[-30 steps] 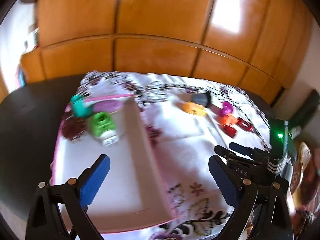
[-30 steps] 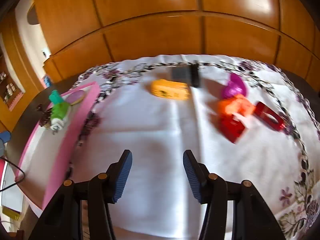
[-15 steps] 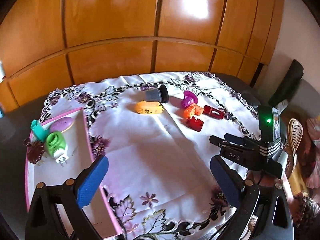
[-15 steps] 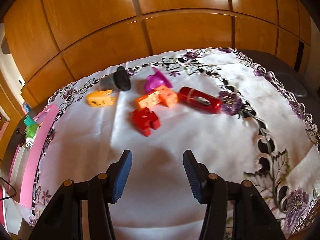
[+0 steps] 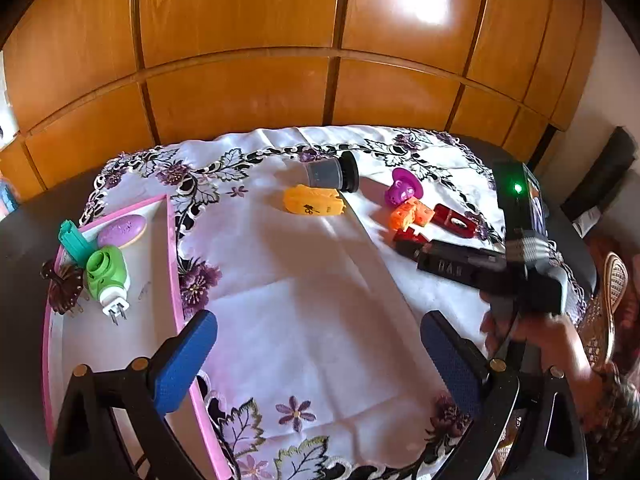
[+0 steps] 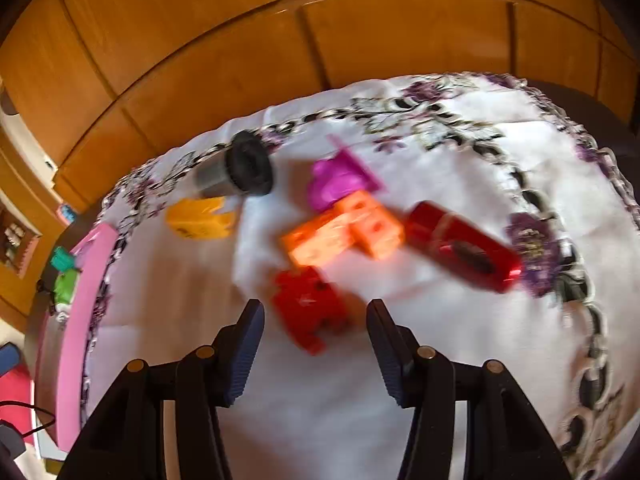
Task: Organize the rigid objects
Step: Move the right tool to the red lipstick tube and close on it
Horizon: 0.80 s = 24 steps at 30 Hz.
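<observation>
Approaching the cluster of loose pieces, the right tool [image 6: 316, 322] points down at the red block [image 6: 310, 306], which lies on the embroidered cloth [image 6: 420, 320] of the worktop just ahead of the fingertips and slightly left of the midline between them. The jaws are opening; the block sits at their mouth, not yet between the pads, and nothing is gripped. Motion blur hides the block's exact outline, so its long axis is uncertain; it appears to run diagonally, from upper left to lower right in the right wrist view. Just beyond it lie the orange block [image 6: 344, 232], the purple piece [image 6: 338, 182] and the red capsule [image 6: 460, 246]; the yellow piece [image 6: 200, 222] and dark-capped jar [image 6: 236, 170] rest farther left. The left tool [image 5: 320, 356] hangs open and empty over bare cloth beside the pink tray [image 5: 174, 264], well apart from the cluster. The right hand is therefore clearly nearer; a short advance would probably bring the pads to either side of the block.
</observation>
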### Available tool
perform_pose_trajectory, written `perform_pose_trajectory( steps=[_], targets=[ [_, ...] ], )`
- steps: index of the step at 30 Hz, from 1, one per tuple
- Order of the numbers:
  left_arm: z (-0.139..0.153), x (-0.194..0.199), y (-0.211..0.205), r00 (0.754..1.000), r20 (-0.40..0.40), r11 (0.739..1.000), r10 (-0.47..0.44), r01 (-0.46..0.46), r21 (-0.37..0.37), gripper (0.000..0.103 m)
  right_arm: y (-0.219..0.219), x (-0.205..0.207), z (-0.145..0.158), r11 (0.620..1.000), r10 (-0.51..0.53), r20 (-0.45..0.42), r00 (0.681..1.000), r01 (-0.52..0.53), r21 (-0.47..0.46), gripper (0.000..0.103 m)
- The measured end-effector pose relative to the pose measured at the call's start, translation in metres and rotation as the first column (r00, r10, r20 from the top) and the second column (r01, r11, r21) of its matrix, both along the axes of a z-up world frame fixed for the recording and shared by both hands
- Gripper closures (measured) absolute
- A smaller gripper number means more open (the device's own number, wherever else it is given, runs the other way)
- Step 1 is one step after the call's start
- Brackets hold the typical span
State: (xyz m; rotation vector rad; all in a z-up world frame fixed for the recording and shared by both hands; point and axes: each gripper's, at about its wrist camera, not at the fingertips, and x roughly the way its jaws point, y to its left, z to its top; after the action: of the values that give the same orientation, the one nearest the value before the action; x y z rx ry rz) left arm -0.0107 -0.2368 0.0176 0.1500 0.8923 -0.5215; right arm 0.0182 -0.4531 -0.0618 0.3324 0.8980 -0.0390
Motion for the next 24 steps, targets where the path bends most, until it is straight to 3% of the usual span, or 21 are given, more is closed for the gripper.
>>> perform_pose_trajectory(
  steps=[2, 5, 8, 11, 14, 17, 21, 24],
  targets=[
    [-0.002, 0.001, -0.003, 1.000, -0.001, 1.000, 0.004, -0.004, 0.003, 0.001, 0.017, -0.003, 0.003, 0.996, 0.090, 0.015, 0.996, -0.090, 0.011, 0.047],
    [-0.006, 0.004, -0.009, 1.000, -0.021, 1.000, 0.003, -0.003, 0.000, 0.001, 0.026, -0.017, 0.018, 0.987, 0.138, 0.065, 0.988, -0.132, -0.088, 0.047],
    [-0.009, 0.004, -0.014, 1.000, -0.027, 1.000, 0.000, 0.000, -0.001, 0.001, -0.002, -0.027, 0.033, 0.985, 0.026, 0.108, 0.994, -0.006, -0.175, 0.047],
    [-0.011, 0.005, -0.020, 0.999, -0.037, 1.000, 0.002, -0.002, -0.005, 0.001, -0.041, -0.025, 0.037, 0.972, -0.113, 0.091, 0.989, 0.129, -0.197, 0.047],
    [-0.012, 0.005, -0.026, 0.999, -0.044, 1.000, -0.004, 0.003, -0.013, 0.001, -0.062, -0.015, 0.032, 0.973, -0.132, 0.052, 0.990, 0.140, -0.184, 0.047],
    [-0.013, 0.004, -0.033, 0.999, -0.043, 1.000, -0.014, 0.013, -0.007, 0.001, -0.065, 0.000, 0.021, 0.967, -0.109, -0.006, 0.994, 0.105, -0.231, 0.047],
    [-0.015, 0.004, -0.040, 0.999, -0.044, 1.000, -0.022, 0.023, 0.005, 0.001, -0.062, 0.008, 0.007, 0.959, -0.090, -0.025, 0.996, 0.080, -0.270, 0.047],
    [-0.018, 0.005, -0.042, 0.999, -0.042, 1.000, -0.021, 0.022, 0.020, 0.001, -0.062, 0.012, -0.001, 0.967, -0.104, -0.016, 0.994, 0.098, -0.237, 0.050]
  ],
)
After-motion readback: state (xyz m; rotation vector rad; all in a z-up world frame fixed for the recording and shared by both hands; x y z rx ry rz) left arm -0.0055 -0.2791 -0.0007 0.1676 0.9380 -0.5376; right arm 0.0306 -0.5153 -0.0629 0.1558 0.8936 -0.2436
